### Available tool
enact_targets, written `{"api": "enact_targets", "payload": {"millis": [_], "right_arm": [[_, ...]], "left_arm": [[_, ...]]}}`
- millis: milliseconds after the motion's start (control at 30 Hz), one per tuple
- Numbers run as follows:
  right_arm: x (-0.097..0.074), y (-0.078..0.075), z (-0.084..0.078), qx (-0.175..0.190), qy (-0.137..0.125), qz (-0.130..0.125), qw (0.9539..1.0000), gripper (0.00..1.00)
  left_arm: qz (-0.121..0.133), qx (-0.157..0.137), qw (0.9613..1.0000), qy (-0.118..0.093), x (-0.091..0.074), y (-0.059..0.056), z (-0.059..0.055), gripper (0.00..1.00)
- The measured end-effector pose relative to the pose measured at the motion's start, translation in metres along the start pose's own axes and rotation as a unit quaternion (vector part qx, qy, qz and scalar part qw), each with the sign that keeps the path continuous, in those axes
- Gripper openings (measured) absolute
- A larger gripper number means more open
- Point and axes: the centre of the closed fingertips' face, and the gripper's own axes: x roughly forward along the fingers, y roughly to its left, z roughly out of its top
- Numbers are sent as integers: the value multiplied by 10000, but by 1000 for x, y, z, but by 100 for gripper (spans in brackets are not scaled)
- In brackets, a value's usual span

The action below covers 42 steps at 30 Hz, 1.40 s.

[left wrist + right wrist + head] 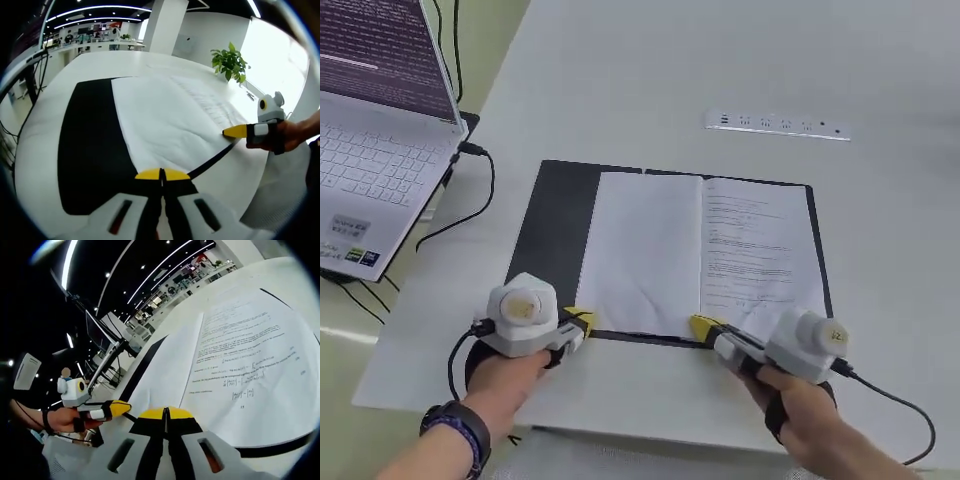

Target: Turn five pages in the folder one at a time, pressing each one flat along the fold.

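— Where is the folder point(558, 215) found?
— It is laid open and flat on the smooth white bench point(650, 60), at the middle of the head view. A matte black rectangular cover is shown at its left, and a thin black border is seen along the right edge.

— What is held inside it?
— Two white sheets are parted by a straight fold. The left page point(642, 250) is blank and faintly rippled. The right page point(762, 250) is covered with fine printed lines.

— How are the jaws set?
— The left gripper point(581, 321) is seen with its yellow tapered jaws clenched together, and nothing is visible between them. They are placed at the lower left corner of the blank page. The right gripper point(704, 326) is clenched likewise, its yellow jaws set at the bottom edge of the sheets, just beside the fold. Whether paper is touched cannot be told.

— And the gripper bodies?
— Rounded shells of smooth white plastic are gripped by the left hand point(505, 375) and the right hand point(800, 400) at the bottom of the frame. A dark band point(460, 425) is worn at the left wrist.

— What else is seen?
— A white laptop point(380, 150) with a lit screen is placed at the upper left, with black cables point(470, 205) run beside it. A long, slim white power strip point(777, 125) is set beyond the folder, at the upper right. A leafy green plant point(230, 62) is caught at the upper right of the left gripper view.
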Motion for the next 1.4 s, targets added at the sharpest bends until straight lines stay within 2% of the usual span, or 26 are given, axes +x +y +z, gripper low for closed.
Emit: {"api": "enact_targets", "payload": {"millis": [167, 233, 333, 400, 500, 600, 767, 867, 967, 1167, 1400], "right_arm": [[-11, -1, -4, -70, 170, -87, 9998, 0], [-17, -1, -5, -151, 278, -124, 9994, 0], [-27, 2, -3, -310, 323, -105, 9989, 6], [-34, -2, -1, -409, 338, -165, 9985, 9], [-47, -9, 7, -501, 270, -269, 9980, 13], [-56, -15, 15, -550, 165, -359, 9977, 16], [-76, -25, 31, -587, -98, -509, 9969, 26], [-88, -31, 39, -805, -84, -638, 9947, 30], [-98, -36, 44, -1232, 72, -735, 9896, 32], [-115, -38, 63, -1197, -173, -770, 9897, 37], [-128, -36, 71, -1291, -324, -768, 9881, 43]], "left_arm": [[85, 50, 9999, 127, 0, -1, 0, 0], [36, 36, 9998, 185, -1, -4, 0, 1], [-47, 261, 9991, 344, -1, -9, 0, 5], [-64, 307, 9987, 396, -2, -11, 4, 8], [-58, 363, 9987, 341, -6, -12, 14, 14], [-112, 474, 9985, 251, -13, -19, 26, 18], [-179, 693, 9973, 163, -20, -27, 36, 25], [-192, 810, 9965, 109, -27, -32, 42, 27], [-216, 904, 9956, 84, -31, -34, 45, 30], [-219, 940, 9953, -4, -43, -40, 53, 36], [-163, 984, 9949, -112, -55, -41, 59, 40]]}}
